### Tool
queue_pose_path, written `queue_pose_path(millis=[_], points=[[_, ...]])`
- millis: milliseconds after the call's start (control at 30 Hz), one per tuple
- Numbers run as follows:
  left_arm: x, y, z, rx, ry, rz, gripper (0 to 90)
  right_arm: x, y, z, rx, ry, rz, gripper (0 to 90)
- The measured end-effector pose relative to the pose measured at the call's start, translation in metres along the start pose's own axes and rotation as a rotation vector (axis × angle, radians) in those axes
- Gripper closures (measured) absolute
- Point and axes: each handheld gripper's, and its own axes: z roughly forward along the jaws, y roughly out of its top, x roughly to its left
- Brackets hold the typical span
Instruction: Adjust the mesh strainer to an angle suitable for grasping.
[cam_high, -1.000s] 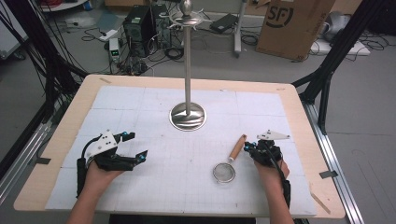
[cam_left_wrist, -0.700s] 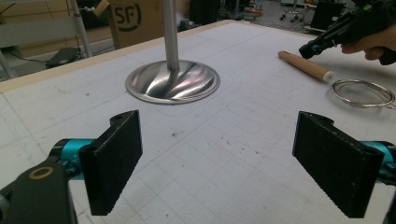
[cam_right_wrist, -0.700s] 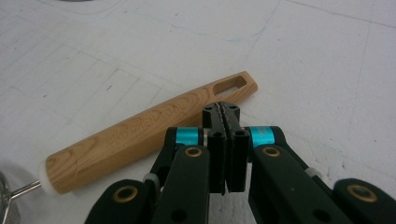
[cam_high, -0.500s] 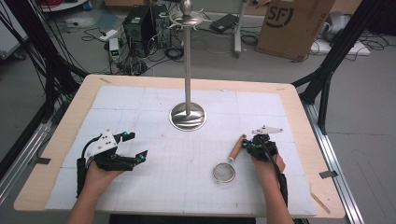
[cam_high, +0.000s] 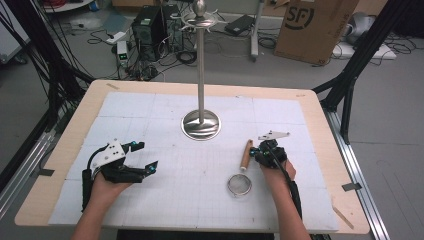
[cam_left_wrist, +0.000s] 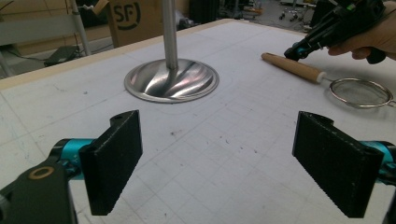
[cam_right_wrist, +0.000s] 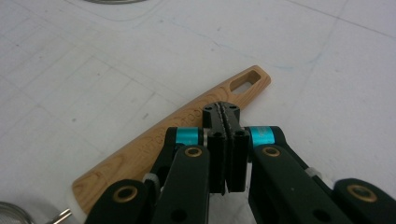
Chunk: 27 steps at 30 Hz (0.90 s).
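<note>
The strainer (cam_high: 242, 172) lies flat on the white gridded tabletop (cam_high: 165, 200), right of centre in the lower half of the high view. Its wooden handle (cam_high: 246, 154) points up the frame towards the stand, and its round mesh bowl (cam_high: 239, 185) sits at the lower end. In the right gripper view the handle (cam_right_wrist: 163, 144) runs from the lower left to the upper right, with a slot cut through its far tip.

The right gripper (cam_high: 262, 153) is just beside the handle on its right in the high view, held by a hand coming in from the bottom edge. In its own view its fingers (cam_right_wrist: 236, 140) are pressed flat together with nothing between them, their tips over the handle; whether they touch the wood I cannot tell.

The left gripper (cam_high: 145, 157) is at the lower left of the high view, well apart from the strainer. Its fingers (cam_left_wrist: 114, 161) stand wide apart and hold nothing, with bare tabletop between them.

A metal stand (cam_high: 200, 124) with a round base and a tall pole stands upright at the centre of the tabletop, above the strainer in the frame.
</note>
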Motion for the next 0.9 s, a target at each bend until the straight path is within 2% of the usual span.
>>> queue_pose_path(millis=[233,900], points=[[0.0,0.0,0.0,0.006,0.001,0.0,16.5,0.013,0.008,0.007,0.01,0.026,-0.042,89.2],[0.001,0.0,-0.001,-0.001,0.001,-0.005,16.5,0.067,0.032,0.019,0.033,0.144,-0.195,89.2]])
